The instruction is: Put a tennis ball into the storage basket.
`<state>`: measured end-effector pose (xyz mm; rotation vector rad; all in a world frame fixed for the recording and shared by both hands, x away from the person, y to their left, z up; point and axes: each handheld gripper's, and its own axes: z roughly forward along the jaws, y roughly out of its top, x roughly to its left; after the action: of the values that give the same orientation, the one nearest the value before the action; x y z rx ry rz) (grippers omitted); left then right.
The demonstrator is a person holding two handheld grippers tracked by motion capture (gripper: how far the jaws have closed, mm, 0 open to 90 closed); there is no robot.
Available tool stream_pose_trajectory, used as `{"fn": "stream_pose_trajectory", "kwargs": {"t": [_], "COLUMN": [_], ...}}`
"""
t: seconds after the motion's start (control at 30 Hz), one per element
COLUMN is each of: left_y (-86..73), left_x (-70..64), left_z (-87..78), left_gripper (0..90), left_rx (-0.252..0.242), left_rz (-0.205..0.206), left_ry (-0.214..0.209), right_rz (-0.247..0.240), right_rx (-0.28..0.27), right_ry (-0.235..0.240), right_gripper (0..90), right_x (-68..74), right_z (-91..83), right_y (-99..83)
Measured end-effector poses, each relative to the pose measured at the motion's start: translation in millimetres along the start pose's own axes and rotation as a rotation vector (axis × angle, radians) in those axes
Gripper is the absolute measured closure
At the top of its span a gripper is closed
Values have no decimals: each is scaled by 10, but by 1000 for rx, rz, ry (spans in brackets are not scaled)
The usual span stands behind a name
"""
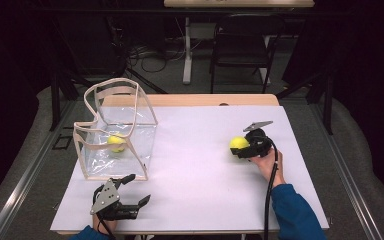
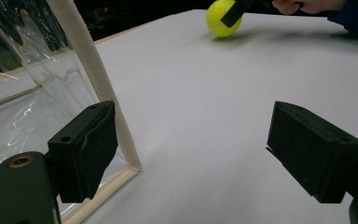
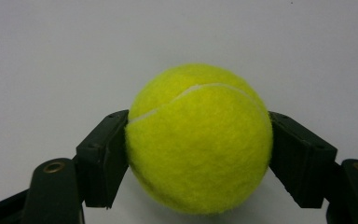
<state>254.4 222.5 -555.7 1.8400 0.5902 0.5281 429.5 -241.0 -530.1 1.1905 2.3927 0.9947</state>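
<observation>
A yellow tennis ball (image 1: 239, 144) (image 3: 198, 140) sits at the right of the white table (image 1: 195, 175), and my right gripper (image 1: 241, 148) (image 3: 198, 156) is shut on it, one jaw pressed against each side. It rests on or just over the surface. The same ball (image 2: 223, 18) appears far off in the left gripper view. A second tennis ball (image 1: 116, 143) lies inside a clear plastic bag with beige trim (image 1: 117, 131) (image 2: 98, 79) at the left. My left gripper (image 1: 139, 189) (image 2: 198, 149) stands open and empty beside the bag's near corner.
A black chair (image 1: 242, 45), a white table leg (image 1: 186, 50) and cables (image 1: 150, 57) stand on the floor beyond the far wooden table edge (image 1: 190, 100). Bare white surface lies between the bag and the right gripper.
</observation>
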Motion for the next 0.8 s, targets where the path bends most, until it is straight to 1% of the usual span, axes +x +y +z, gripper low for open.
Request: {"fn": "stream_pose_trajectory", "kwargs": {"t": [0.13, 0.27, 0.37, 0.6, 0.63, 0.73, 0.8], "left_y": [-1, 3, -2, 3, 2, 0, 1], "left_x": [1, -1, 0, -2, -1, 1, 1], "left_z": [-1, 3, 4, 2, 3, 4, 4], "left_gripper": [158, 158, 158, 158, 158, 158, 158], "left_rx": [-1, 0, 1, -3, -2, 0, 0], "left_rz": [-4, 2, -6, 2, 2, -2, 1], "left_ry": [1, 1, 0, -4, -4, 0, -1], "right_rz": [-4, -20, -28, -35, -45, -42, -47], "right_rx": [-10, -21, -32, -57, -64, -63, -75], "right_ry": [-4, -9, -13, -11, -10, -11, -9], "right_gripper": [259, 260, 260, 260, 260, 261, 261], "right_x": [16, 40, 58, 92, 93, 109, 116], "right_z": [-33, -69, -111, -173, -177, -196, -206], "right_y": [12, 25, 41, 76, 79, 88, 97]}}
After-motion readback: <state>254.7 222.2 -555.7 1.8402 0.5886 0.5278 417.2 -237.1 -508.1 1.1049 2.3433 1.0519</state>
